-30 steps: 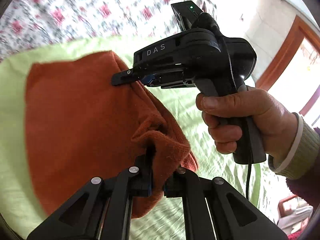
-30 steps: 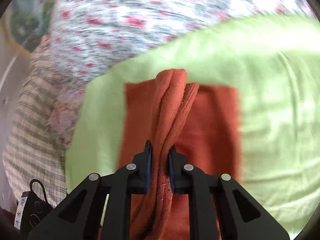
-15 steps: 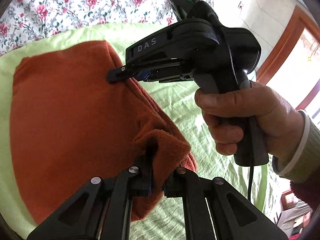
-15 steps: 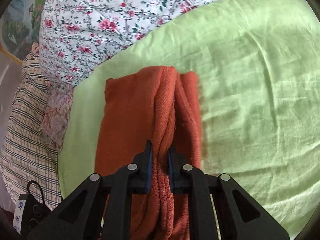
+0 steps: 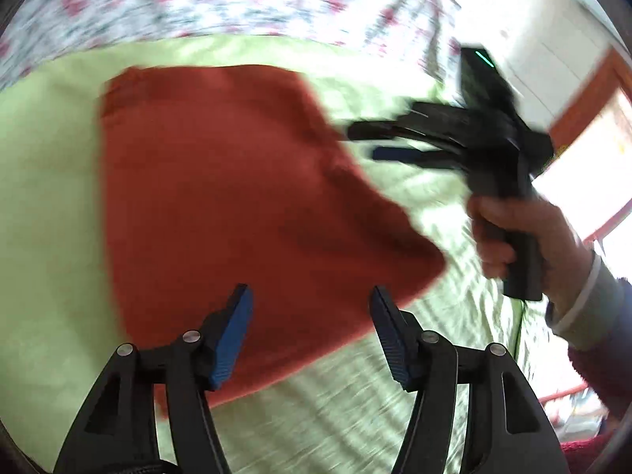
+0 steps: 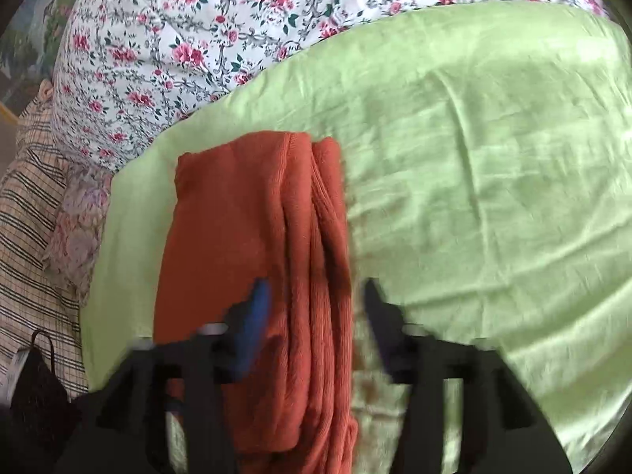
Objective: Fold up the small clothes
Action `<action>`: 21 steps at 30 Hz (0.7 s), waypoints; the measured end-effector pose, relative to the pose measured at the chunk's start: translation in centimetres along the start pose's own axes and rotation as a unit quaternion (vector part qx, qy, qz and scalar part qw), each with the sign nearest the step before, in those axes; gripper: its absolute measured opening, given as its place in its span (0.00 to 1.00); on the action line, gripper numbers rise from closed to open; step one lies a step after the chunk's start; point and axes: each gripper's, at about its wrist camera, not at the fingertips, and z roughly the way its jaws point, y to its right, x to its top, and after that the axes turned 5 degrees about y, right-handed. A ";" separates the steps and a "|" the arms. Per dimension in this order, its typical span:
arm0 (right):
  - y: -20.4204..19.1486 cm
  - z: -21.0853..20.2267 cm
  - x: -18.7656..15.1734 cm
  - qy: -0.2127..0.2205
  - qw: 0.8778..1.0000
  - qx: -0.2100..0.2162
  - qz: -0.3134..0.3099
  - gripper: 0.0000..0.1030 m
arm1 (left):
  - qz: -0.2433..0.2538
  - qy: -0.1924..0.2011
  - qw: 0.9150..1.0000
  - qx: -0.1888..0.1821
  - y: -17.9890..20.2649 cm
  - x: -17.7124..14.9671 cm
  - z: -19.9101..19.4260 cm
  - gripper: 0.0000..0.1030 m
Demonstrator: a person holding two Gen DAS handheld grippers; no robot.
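A small rust-orange knitted garment point(image 5: 221, 197) lies folded on a light green sheet point(image 5: 47, 166). It also shows in the right wrist view point(image 6: 252, 237), with folded layers stacked along its right edge. My left gripper point(image 5: 310, 316) is open and empty just above the garment's near edge. My right gripper point(image 6: 312, 308) is open, its jaws either side of the folded edge without gripping it. In the left wrist view the right gripper point(image 5: 363, 142) is blurred, just off the garment's right edge, held by a hand point(image 5: 521, 237).
The green sheet point(image 6: 474, 158) lies over a floral bedspread point(image 6: 197, 31). A checked cloth point(image 6: 27, 217) and a black object point(image 6: 35, 387) lie at the left in the right wrist view. A wooden door frame point(image 5: 584, 91) stands at the right.
Both grippers have opened and let go of the garment, which now lies folded flat on the sheet. The right gripper has drawn back to the right.
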 end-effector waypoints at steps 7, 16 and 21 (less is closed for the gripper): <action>0.3 0.8 -1.0 -0.014 0.999 0.031 0.042 0.67 | -0.121 0.004 0.992 0.035 -9.0 0.8 -0.8 0.70; 0.9 3.8 -1.5 -0.044 0.996 0.057 0.055 0.67 | -0.188 -0.022 0.982 -0.013 -12.9 2.8 5.9 0.67; 0.9 4.8 -1.5 -0.062 0.993 0.075 0.066 0.28 | -0.168 0.006 0.986 -0.017 -12.0 4.0 6.2 0.23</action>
